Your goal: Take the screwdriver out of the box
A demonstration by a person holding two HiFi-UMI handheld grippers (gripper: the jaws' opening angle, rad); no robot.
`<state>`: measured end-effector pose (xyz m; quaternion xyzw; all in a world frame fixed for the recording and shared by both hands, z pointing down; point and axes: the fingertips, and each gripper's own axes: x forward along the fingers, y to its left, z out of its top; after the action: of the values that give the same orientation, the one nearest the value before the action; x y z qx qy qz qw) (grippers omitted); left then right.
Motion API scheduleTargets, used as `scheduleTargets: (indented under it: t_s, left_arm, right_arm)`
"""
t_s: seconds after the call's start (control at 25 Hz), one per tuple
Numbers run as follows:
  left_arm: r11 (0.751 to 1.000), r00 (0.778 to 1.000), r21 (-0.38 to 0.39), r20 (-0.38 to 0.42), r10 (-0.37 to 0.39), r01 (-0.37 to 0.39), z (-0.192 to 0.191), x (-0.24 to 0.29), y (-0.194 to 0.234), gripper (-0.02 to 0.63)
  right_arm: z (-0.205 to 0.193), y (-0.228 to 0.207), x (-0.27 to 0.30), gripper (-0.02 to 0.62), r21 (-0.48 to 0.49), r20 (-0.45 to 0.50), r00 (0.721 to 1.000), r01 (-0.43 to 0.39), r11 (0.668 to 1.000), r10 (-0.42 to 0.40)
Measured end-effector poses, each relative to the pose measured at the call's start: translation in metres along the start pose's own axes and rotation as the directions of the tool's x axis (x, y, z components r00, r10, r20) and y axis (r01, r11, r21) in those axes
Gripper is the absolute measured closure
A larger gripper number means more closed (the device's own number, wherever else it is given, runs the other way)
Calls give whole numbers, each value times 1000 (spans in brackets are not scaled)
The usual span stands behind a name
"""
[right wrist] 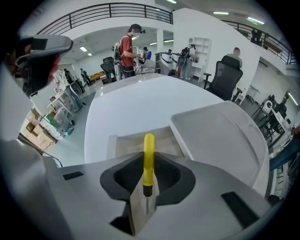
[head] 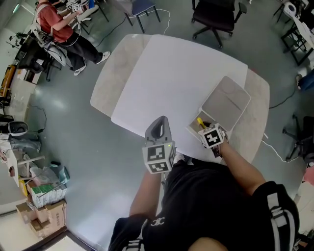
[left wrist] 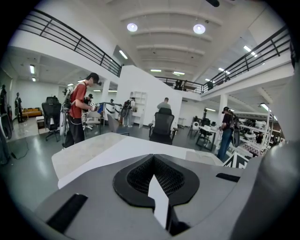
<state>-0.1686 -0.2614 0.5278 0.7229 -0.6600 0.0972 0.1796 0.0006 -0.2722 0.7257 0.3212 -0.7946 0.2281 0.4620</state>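
A yellow-handled screwdriver (right wrist: 148, 161) stands in my right gripper (right wrist: 146, 187), which is shut on it near the black collar and shaft. Its handle (head: 200, 122) pokes up over the white box (head: 194, 128) at the table's near right edge. The box (right wrist: 140, 143) lies open just beyond the jaws, its lid (right wrist: 220, 136) folded back to the right. My left gripper (head: 158, 128) hovers at the table's front edge, left of the box, shut with nothing in it. In the left gripper view the jaws (left wrist: 157, 199) meet along a closed seam.
The white table (head: 171, 83) stretches away from me. The open lid (head: 225, 102) lies on its right part. An office chair (head: 213, 17) stands at the far side, another chair (head: 142, 10) to its left. A person in red (head: 56, 27) stands far left. Cardboard boxes (head: 41, 206) sit on the floor.
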Motion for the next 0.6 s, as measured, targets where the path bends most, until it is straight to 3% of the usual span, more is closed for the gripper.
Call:
scheduleTargets:
  t_s: [0.28, 0.6]
  left_arm:
    - [999, 999, 29, 2, -45, 45, 7, 7, -16, 592]
    - [993, 995, 75, 27, -99, 96, 24, 17, -33, 592]
  right_arm:
    - [52, -5, -60, 525, -13, 213, 976, 52, 999, -48]
    - [104, -22, -123, 525, 43, 451, 886, 100, 994, -109]
